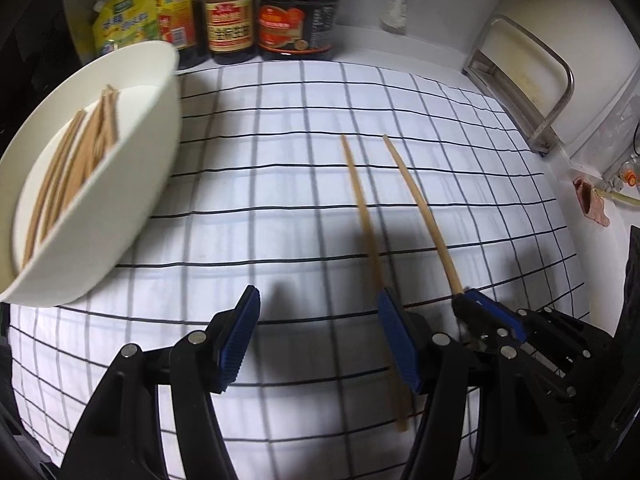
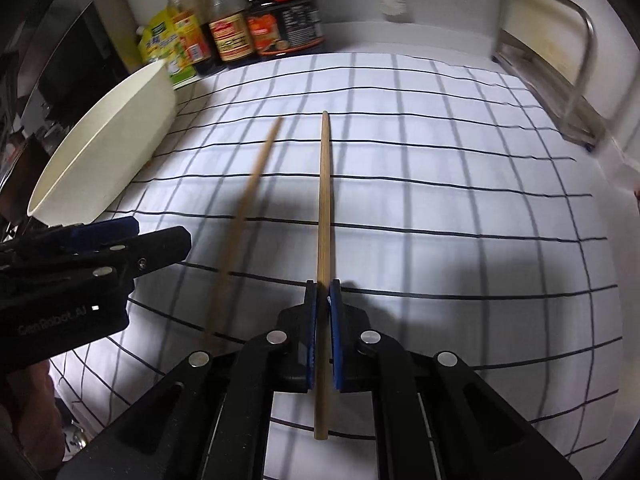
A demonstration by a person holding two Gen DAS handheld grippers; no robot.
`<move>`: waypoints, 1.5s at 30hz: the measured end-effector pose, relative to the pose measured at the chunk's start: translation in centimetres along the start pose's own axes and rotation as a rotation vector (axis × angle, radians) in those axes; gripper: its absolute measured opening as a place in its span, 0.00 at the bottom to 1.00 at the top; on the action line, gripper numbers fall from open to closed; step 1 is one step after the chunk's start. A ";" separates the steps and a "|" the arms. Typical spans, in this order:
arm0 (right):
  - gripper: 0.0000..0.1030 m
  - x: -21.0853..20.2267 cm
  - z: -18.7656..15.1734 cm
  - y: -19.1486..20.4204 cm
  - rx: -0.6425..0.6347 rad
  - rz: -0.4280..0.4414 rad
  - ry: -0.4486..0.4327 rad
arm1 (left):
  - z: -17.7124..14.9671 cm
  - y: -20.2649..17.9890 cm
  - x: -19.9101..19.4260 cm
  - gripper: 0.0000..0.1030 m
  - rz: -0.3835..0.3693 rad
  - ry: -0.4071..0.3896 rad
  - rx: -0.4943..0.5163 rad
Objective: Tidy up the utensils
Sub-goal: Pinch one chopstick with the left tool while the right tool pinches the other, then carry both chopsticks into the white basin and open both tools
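Beside the white bowl [image 1: 120, 184], on the checked cloth [image 1: 280, 184], both grippers work close together. That bowl sits at the cloth's left edge and holds a bundle of wooden chopsticks [image 1: 72, 160] lying along its inside; from the right wrist view its interior is hidden and only its outer wall [image 2: 116, 136] shows.

To the right of the bowl, the right gripper [image 2: 323, 320] is clamped onto a single chopstick [image 2: 324, 208], its blue pads pressed against the stick on both sides. The stick runs straight forward from the jaws, with its tip pointing toward the far side of the cloth and its butt end sticking out behind the pads. From the left wrist view the same gripper [image 1: 470, 300] shows with that chopstick [image 1: 420, 212] rising out of it.

Between the bowl and that held stick lies a second chopstick [image 2: 248, 200], blurred, on or just above the cloth; I cannot tell which. It passes just beside the right pad [image 1: 398, 344] of the left gripper [image 1: 316, 332], whose jaws stand wide apart with nothing between them.

Behind the bowl, at the back wall, stand several sauce bottles [image 1: 230, 20] and a yellow pouch [image 1: 124, 20]. Far right of the bowl, a metal rack [image 1: 528, 80] leans by the wall.
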State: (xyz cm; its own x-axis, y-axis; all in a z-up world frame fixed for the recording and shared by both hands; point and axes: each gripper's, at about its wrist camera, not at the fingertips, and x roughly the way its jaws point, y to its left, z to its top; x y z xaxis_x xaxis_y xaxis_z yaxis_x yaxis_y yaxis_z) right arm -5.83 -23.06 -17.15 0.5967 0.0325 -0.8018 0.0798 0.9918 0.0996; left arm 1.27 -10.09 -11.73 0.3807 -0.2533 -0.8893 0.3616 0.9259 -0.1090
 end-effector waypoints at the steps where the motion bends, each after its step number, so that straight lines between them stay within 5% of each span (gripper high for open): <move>1: 0.06 -0.1 0.0 -0.5 0.007 -0.007 -0.002 | 0.0 -0.3 0.2 0.59 -0.001 0.001 0.003; 11: 0.06 -0.7 -0.4 -2.9 0.020 -0.013 -0.017 | -0.7 -1.7 2.0 0.60 0.041 0.005 0.024; 23: 0.24 -0.1 0.3 -2.1 -0.069 -0.053 -0.026 | -0.7 -2.4 2.6 0.66 0.122 -0.020 0.038; 26: 0.25 0.1 0.3 -1.4 -0.113 -0.072 -0.021 | -0.7 -2.6 2.6 0.56 0.108 -0.026 0.039; 28: 0.24 0.2 0.3 -1.5 -0.113 -0.066 -0.021 | -0.7 -2.9 2.4 0.36 0.098 -0.029 0.056; 31: 0.07 0.2 0.5 -1.9 -0.093 -0.059 -0.015 | -0.6 -3.3 2.3 0.09 0.082 -0.021 0.073; 39: 0.06 -0.6 0.9 -2.2 -0.001 -0.003 -0.015 | 0.0 -2.1 1.9 0.07 0.020 0.030 0.045; 45: 0.06 -2.4 3.0 -0.3 0.011 0.031 -0.048 | 1.6 -0.1 -0.9 0.07 -0.008 -0.013 0.026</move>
State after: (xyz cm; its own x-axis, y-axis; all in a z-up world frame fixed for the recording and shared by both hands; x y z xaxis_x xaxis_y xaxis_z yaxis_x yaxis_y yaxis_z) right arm -4.85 -23.78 -13.48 0.6369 0.0565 -0.7688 0.0699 0.9890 0.1306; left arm 2.26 -10.35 -10.16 0.3883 -0.2648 -0.8826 0.3865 0.9163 -0.1049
